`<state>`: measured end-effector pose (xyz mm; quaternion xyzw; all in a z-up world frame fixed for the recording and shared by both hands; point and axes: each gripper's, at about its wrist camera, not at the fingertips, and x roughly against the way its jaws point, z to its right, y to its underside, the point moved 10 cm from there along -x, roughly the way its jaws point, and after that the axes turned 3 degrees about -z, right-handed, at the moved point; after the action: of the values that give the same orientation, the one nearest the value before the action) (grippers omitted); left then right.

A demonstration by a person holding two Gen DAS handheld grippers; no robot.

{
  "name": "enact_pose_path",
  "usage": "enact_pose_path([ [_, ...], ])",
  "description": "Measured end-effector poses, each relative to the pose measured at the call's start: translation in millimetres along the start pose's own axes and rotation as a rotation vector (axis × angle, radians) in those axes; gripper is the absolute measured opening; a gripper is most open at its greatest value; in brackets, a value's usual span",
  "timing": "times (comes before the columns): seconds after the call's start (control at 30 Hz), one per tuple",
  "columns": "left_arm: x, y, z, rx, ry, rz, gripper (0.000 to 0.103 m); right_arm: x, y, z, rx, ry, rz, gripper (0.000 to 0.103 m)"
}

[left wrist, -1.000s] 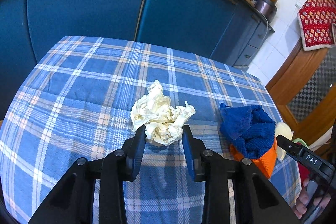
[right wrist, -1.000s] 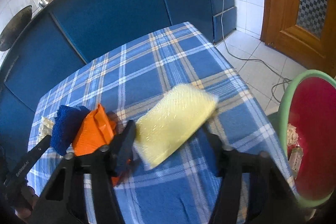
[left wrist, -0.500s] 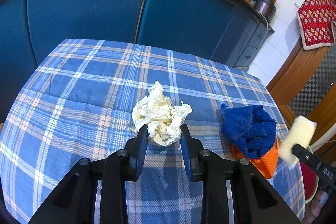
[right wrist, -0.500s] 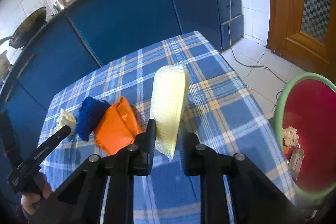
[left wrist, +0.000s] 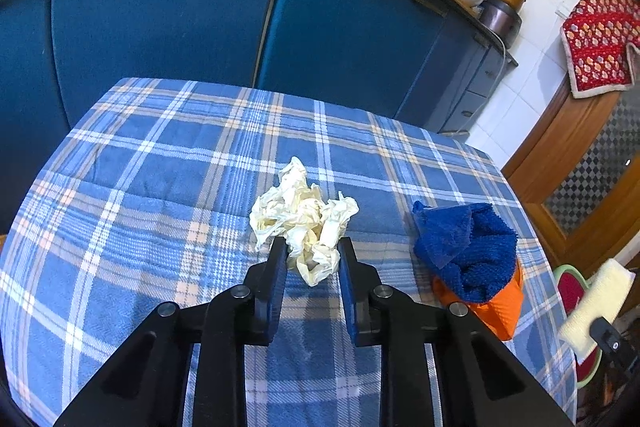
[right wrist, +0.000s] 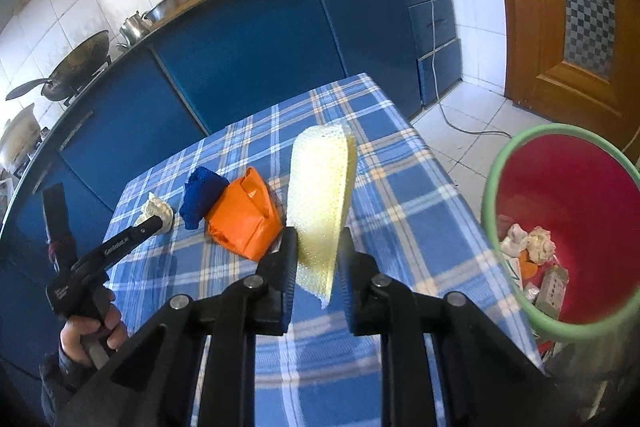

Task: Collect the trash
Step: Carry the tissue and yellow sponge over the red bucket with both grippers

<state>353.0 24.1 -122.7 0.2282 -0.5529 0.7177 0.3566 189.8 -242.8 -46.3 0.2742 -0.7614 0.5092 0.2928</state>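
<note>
Right gripper [right wrist: 316,259]: the yellow foam sheet [right wrist: 322,203] is pinched at its lower end, long axis upright, top curled over and aimed away above the plaid tablecloth [right wrist: 400,195]. Beside it stands the red bin [right wrist: 568,203], green-rimmed. Left gripper [left wrist: 312,259]: the crumpled paper wad [left wrist: 298,217] is clamped at its near end, resting on the cloth, blue towel [left wrist: 466,253] and orange bag [left wrist: 504,311] nearby.

Tablecloth [left wrist: 160,187]: blue plaid, white and peach lines. Crumpled paper [left wrist: 304,227]: cream. Towel [left wrist: 464,251]: dark blue. Bag [right wrist: 244,219]: orange. Bin [right wrist: 560,187]: red, green rim.
</note>
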Motion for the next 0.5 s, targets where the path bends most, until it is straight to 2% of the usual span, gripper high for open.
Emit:
enact_pose_path([
  [0.23, 22.1, -1.6, 12.7, -0.027, 0.018, 0.033, 0.025, 21.7, 8.8, 11.2, -0.021, -0.005, 0.023, 0.021],
  [0.5, 60.6, 6.2, 44.9, -0.085, 0.068, 0.061, 0.025, 42.9, 13.7, 26.0, -0.051, -0.014, 0.052, 0.021],
])
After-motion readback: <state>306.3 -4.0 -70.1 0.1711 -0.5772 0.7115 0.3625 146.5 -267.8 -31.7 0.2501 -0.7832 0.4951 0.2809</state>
